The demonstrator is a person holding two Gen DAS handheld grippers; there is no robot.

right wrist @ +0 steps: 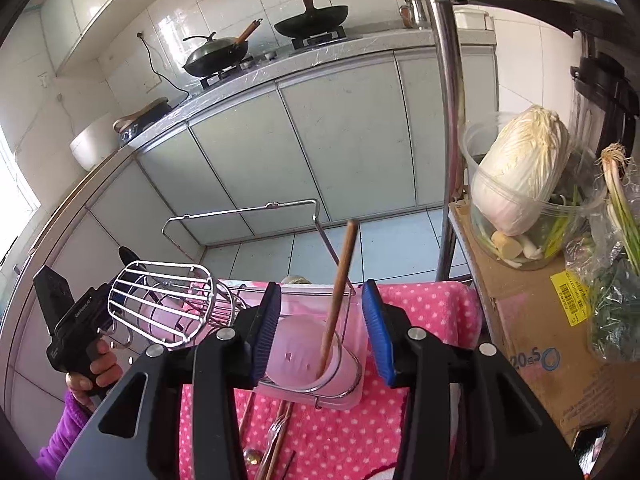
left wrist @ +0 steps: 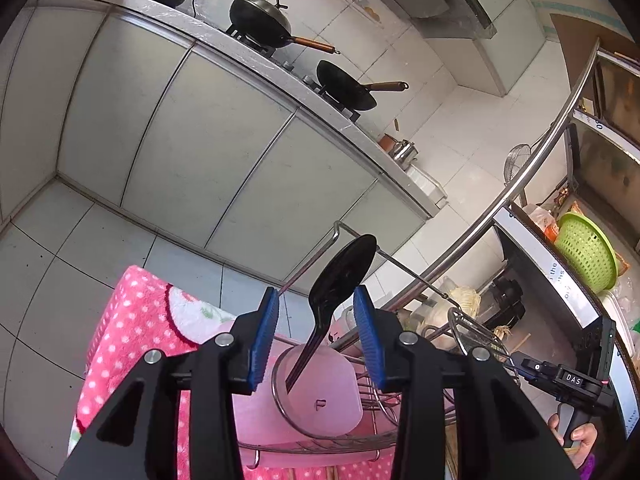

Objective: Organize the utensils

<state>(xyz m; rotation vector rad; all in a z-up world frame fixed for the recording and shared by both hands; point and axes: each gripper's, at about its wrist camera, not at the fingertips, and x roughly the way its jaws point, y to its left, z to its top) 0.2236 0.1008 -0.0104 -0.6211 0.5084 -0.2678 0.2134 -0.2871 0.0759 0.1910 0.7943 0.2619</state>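
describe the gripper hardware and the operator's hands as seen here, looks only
Both grippers, left and right, have angular black bodies with triangular cutouts, silver round screw heads, and blue ribbed pads. Each is seen from the other's camera as a black pistol-grip handle; one carries a "DAS" label. The operator's bare hand shows a purple sleeve.

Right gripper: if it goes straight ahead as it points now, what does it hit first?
Most likely the wooden stick standing in the pink cup, in the wire holder on the rack. It sits between the open fingers of the right gripper, slightly ahead. Depth is unclear; the cup's rim could touch first.
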